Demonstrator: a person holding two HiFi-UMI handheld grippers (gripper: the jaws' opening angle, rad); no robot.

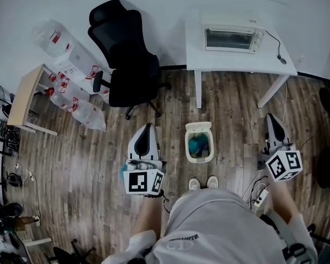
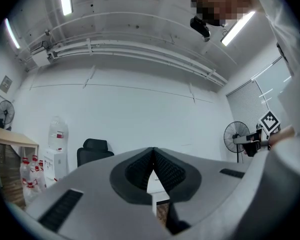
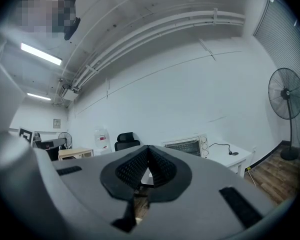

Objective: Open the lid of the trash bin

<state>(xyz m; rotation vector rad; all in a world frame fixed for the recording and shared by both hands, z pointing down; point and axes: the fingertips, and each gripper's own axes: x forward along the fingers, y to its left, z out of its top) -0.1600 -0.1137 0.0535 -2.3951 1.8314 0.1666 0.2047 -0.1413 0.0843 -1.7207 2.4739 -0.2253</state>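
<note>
Trash bin [image 1: 199, 143] apparently open, head view only.

We look steeply down on the floor [image 1: 77, 164] from head height, while cameras riding the left gripper [image 2: 153, 154] and right gripper [image 3: 148, 151] peer close over their jaws, tilted up at the wall [image 2: 140, 109], all sharing the black chair [image 1: 129, 59].

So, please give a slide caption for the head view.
Person stands before the open trash bin, with left gripper and right gripper both shut, empty.
</note>
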